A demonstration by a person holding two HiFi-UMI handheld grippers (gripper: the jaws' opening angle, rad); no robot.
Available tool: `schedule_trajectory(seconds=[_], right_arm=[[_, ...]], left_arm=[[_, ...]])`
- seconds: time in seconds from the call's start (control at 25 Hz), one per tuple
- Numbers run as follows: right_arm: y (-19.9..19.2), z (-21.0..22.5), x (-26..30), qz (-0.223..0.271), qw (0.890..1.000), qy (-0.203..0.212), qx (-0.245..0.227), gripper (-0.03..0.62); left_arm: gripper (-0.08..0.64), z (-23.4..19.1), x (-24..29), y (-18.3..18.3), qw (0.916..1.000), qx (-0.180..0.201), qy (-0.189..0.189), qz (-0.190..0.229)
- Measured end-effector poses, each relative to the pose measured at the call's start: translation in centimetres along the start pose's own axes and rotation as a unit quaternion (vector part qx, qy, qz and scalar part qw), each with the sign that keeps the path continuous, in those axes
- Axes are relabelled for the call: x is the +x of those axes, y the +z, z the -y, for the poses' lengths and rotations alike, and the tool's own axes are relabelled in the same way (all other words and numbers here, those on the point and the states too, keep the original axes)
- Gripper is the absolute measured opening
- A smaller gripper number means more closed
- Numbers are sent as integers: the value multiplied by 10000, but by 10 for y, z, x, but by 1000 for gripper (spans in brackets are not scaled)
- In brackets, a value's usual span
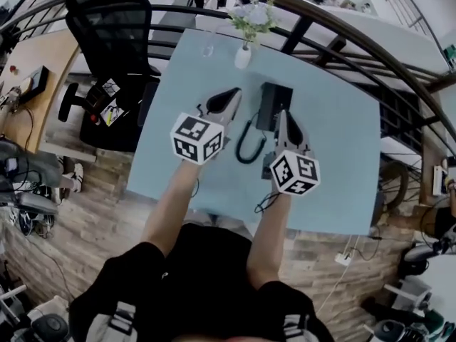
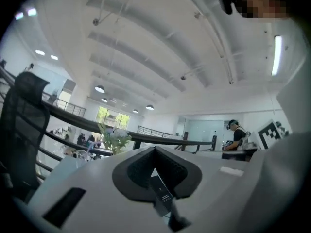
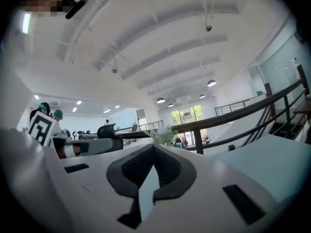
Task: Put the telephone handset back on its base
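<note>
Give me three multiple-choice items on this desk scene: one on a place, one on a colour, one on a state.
1. Where is the flower vase? A. at the table's far edge B. between the grippers C. on the floor
2. The table top is: A. red B. light blue C. black
3. The left gripper's jaws are: A. wide apart B. clamped on a cord C. shut, empty
Key: 1 A, it stands beyond the telephone; 2 B, pale blue in the head view; 3 C, jaws meet, nothing between.

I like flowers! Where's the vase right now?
In the head view, the white vase stands near the far edge of the table, beyond the left tool and left of the black phone.
</note>
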State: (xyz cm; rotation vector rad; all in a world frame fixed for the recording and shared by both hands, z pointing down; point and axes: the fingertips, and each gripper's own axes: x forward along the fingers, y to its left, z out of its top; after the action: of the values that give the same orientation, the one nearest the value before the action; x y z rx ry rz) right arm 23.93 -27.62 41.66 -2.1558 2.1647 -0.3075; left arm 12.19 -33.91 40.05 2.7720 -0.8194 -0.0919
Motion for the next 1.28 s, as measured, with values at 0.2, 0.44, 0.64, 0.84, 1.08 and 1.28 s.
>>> schedule_trajectory(seconds=[0.2,0.44,0.64,0.84,1.08,1.28], right_arm=[[30,-28,-3,322,9982,-162,-483,-6],[24,-44,-7,146,9951,-256,-939,-6],[32,-34,-12,174,9941,-418,-985,-6],[34,-30,-12,192,9940,-475,-967,-6],[32,-30,-9,167,9935,-464,-1022,-6],[35,-31,-10,227,9934,-433,-1035,-6]], left_arm=[[0,1,-39,14,9946,533,861,238],[0,5,-50,18,9922,854,847,313],[0,13,-42,22,9920,940,755,370],[0,19,-30,22,9934,924,574,378],[0,21,-24,23,9938,920,480,403],[0,22,-22,22,9940,923,457,380]])
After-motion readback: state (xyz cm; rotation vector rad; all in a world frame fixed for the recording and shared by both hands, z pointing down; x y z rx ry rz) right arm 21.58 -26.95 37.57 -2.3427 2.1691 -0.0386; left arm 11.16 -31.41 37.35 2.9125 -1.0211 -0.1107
